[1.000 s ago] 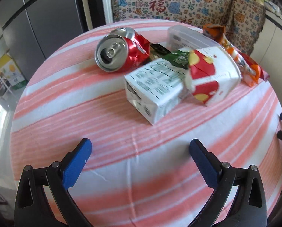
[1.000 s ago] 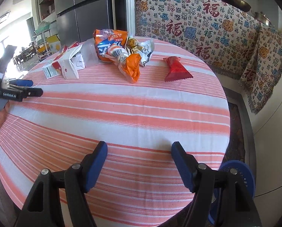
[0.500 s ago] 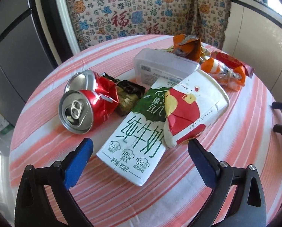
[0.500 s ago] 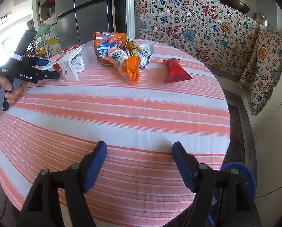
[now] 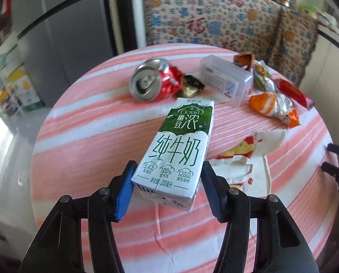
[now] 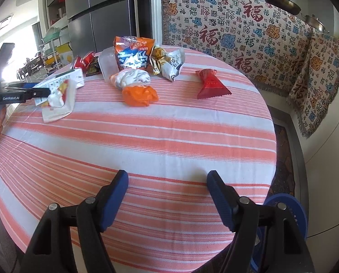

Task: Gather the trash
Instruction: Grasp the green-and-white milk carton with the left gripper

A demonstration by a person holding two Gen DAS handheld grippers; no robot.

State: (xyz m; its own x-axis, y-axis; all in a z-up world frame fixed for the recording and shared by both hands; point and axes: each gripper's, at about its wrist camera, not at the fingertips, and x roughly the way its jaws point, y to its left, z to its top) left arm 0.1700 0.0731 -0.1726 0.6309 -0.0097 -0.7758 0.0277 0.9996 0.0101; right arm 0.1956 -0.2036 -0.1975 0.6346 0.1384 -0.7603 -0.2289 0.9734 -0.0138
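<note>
A white and green milk carton (image 5: 178, 150) has its near end between the blue pads of my left gripper (image 5: 168, 170). The jaws are closing and both pads touch the carton's sides; that end looks raised off the striped table (image 5: 83, 150). Behind it lie a crushed red can (image 5: 153, 82), a dark wrapper (image 5: 190, 88) and a clear plastic box (image 5: 226, 79). A flattened red and white paper cup (image 5: 249, 159) lies to the right. My right gripper (image 6: 167, 177) stands open over bare cloth at the near edge, holding nothing. From there the left gripper (image 6: 42, 92) shows far left.
Snack wrappers lie at the far side: an orange bag (image 6: 133, 54), a silver and orange wrapper (image 6: 135, 86), a red one (image 6: 210, 86). A blue bin (image 6: 283, 207) stands on the floor right of the table. A patterned cloth (image 6: 249, 29) covers the counter behind; a fridge (image 6: 105, 22) stands back left.
My left gripper moved in over the milk carton and its jaws narrowed around the carton's end. The paper cup that lay on the carton now lies beside it. The right gripper kept still.
</note>
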